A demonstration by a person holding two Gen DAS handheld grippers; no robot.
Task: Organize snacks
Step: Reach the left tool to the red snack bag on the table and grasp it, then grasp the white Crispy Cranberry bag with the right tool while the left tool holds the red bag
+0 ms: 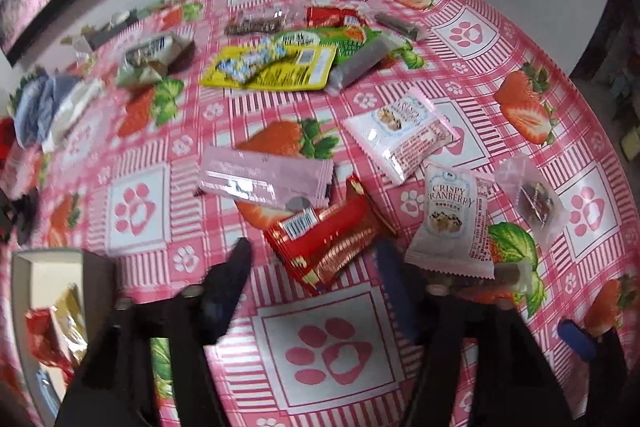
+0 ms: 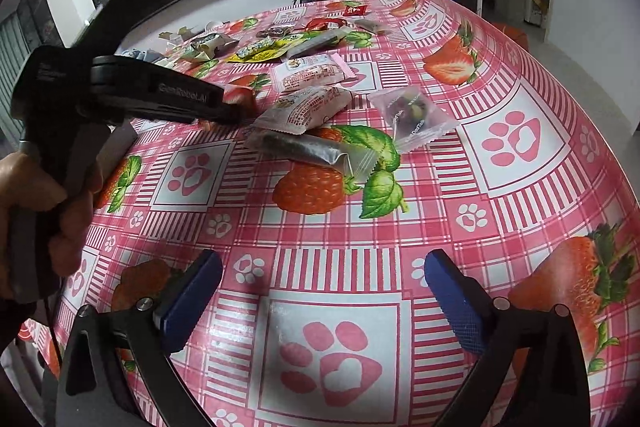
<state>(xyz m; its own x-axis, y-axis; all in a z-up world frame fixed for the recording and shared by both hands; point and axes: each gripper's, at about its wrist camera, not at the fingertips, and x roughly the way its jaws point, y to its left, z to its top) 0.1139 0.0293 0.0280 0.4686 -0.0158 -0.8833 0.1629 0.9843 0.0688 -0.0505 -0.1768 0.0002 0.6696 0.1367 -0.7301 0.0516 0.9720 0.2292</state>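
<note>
A round table (image 2: 520, 163) under a pink checked cloth printed with strawberries and paw marks carries the scattered snacks, with a white box (image 1: 24, 291) at its left edge already holding a red and a gold wrapped sweet. Near the middle lie a yellow packet (image 1: 276, 67), a pink wrapper (image 1: 264, 175), a red packet (image 1: 328, 239) and a white cranberry bar (image 1: 452, 223), the last two just ahead of the left gripper (image 1: 316, 263), whose jaws are parted around the red packet's near end without pressing it. The right gripper (image 2: 324, 279) hangs over bare cloth with its jaws released wide and nothing between them.
</note>
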